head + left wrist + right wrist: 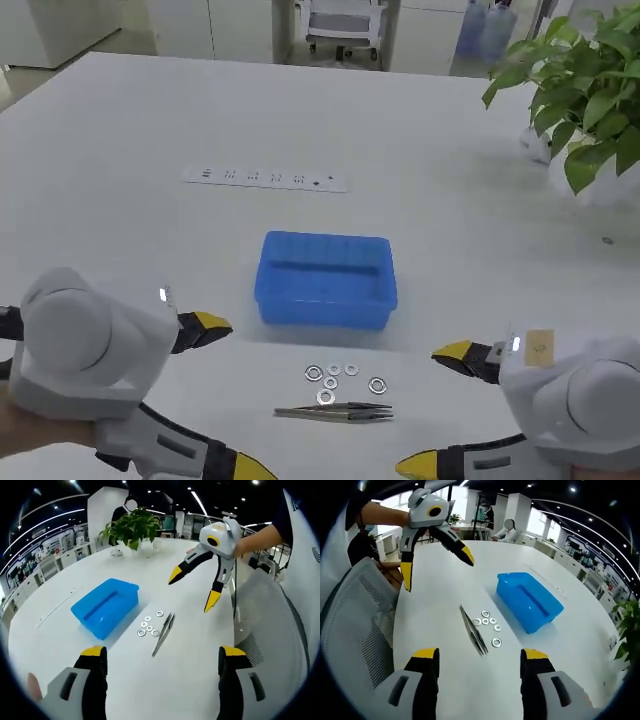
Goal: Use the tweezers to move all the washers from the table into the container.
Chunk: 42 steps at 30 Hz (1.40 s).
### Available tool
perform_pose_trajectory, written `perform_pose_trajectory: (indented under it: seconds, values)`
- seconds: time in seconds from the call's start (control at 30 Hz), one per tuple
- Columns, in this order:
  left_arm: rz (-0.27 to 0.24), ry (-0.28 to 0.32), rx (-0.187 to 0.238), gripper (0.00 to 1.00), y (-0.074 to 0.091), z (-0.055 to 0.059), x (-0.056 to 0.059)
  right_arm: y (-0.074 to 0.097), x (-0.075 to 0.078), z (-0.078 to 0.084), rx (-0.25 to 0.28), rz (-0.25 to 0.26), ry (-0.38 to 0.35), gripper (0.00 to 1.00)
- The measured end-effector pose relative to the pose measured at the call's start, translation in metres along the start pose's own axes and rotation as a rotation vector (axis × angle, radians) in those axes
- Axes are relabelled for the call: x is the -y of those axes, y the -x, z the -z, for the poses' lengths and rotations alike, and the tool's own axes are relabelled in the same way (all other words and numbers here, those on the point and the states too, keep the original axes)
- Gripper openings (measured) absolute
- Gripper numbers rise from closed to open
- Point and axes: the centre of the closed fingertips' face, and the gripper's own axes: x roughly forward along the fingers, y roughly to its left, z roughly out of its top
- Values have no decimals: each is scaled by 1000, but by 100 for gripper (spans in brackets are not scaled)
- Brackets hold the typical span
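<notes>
Surface: white table (150, 130) in an open office; a mesh chair (355, 625) stands at its near edge.
Container: the blue container (322, 308) is a shallow rectangular tub. It stands upright near the middle of the table with its blue floor in view.
Washers: six washers (331, 382) lie flat on the table in a loose cluster at 6 o'clock of the container, near it and outside it. One sits a little apart on the cluster's 3 o'clock side.
Tweezers: the tweezers (335, 411) lie flat on the table at 6 o'clock of the washers, just beside them, with the long axis running from 9 to 3 o'clock. Their arms lie close together and pinch nothing, and they lie apart from both grippers.
Left gripper: the left gripper (245, 398) hovers at 9 o'clock of the tweezers, apart from them. Its yellow-tipped jaws are spread wide and hold nothing.
Right gripper: the right gripper (418, 410) hovers at 3 o'clock of the tweezers, apart from them. Its jaws are also spread wide and hold nothing.
Facing: the two grippers point toward each other across the tweezers and washers, each raised above the table in the other's gripper view.
Background: a leafy plant (580, 90) stands at 2 o'clock of the container. A flat white strip (265, 178) with small dark marks lies at 11 o'clock, well apart.
</notes>
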Motion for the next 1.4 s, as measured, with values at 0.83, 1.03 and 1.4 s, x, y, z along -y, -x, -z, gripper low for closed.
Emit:
perform_pose_trajectory:
  seconds: [0.83, 1.03, 1.4]
  values:
    - [101, 1, -82, 54, -60, 19, 3, -67, -13, -3, -76, -150, 107, 29]
    - [114, -56, -135, 47, -67, 27, 5, -73, -14, 1, -103, -172, 122, 28]
    - [118, -125, -144, 27, -74, 27, 0, -72, -16, 2, -103, -203, 121, 17]
